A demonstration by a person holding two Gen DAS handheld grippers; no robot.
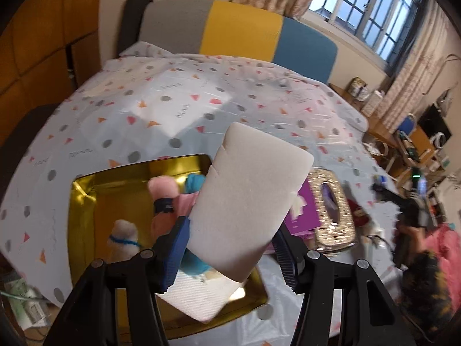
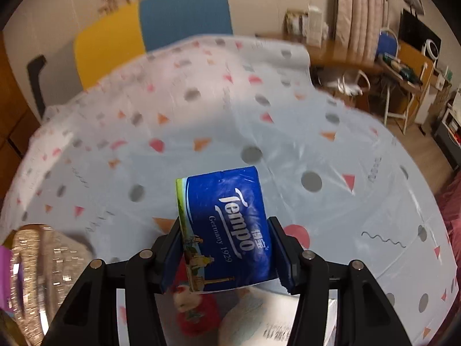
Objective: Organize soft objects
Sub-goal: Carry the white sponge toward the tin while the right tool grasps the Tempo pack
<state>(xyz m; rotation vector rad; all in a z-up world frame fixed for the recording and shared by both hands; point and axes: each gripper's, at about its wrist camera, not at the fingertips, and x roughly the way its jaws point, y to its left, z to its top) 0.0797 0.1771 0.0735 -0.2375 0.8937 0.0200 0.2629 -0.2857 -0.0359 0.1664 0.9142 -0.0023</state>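
Note:
My left gripper point(image 1: 230, 227) is shut on a white foam sponge block point(image 1: 250, 184), held tilted above a gold tin point(image 1: 83, 201). In the tin lie a pink plush point(image 1: 164, 190), a white plush with a blue collar point(image 1: 124, 236), a blue plush point(image 1: 193, 181) and a white folded towel point(image 1: 198, 297). My right gripper point(image 2: 224, 230) is shut on a blue Tempo tissue pack point(image 2: 230, 201), lifted over the table; both pads press its sides. Below it a red plush point(image 2: 198, 314) lies on the cloth, partly hidden by the pack.
A white cloth with coloured dots and triangles point(image 2: 201, 115) covers the table. A glittery tissue box point(image 1: 334, 210) and a purple box point(image 1: 302, 213) stand right of the tin. A chair with a grey, yellow and blue back point(image 1: 239, 31) is behind the table. A pink sleeve point(image 1: 440, 248) shows at right.

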